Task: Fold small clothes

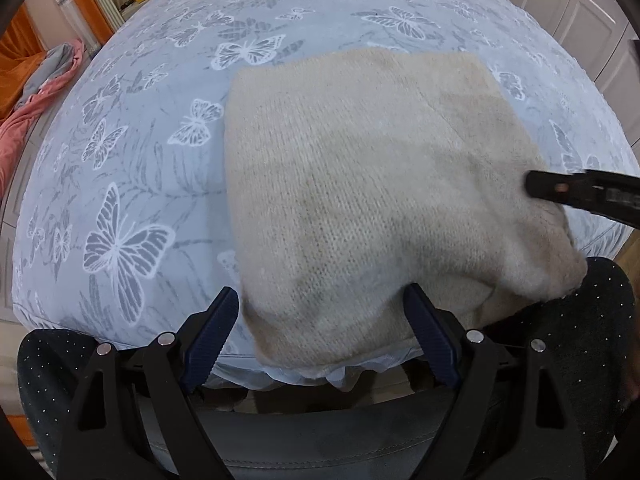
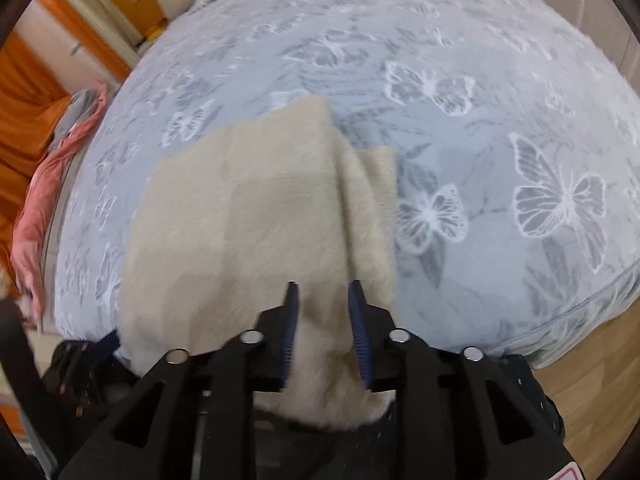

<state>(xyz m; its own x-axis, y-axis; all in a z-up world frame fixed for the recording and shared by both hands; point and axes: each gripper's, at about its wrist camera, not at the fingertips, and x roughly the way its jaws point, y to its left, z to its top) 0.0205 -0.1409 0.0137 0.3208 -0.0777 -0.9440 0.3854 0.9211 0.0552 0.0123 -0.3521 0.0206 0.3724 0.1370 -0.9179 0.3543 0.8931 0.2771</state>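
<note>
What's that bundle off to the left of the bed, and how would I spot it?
Start at the bed with the butterfly-print cover and look past its left edge, toward the orange curtain. There lies a crumpled pink and grey cloth. Unlike the cream knit spread on the bed, it is colourful, bunched up and off the cover.

One cream knit garment (image 1: 360,184), one butterfly-print bedspread (image 1: 132,152) (pale blue), two hand-held grippers.

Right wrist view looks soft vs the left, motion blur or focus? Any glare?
Right wrist view: cream knit and bedspread smeared, likely motion blur; right tongs stay crisp. Left wrist view: knit stitches sharp; only the right tongs entering at the right edge are blurred. Both: strong fisheye bowing, even lighting, no glare.
</note>
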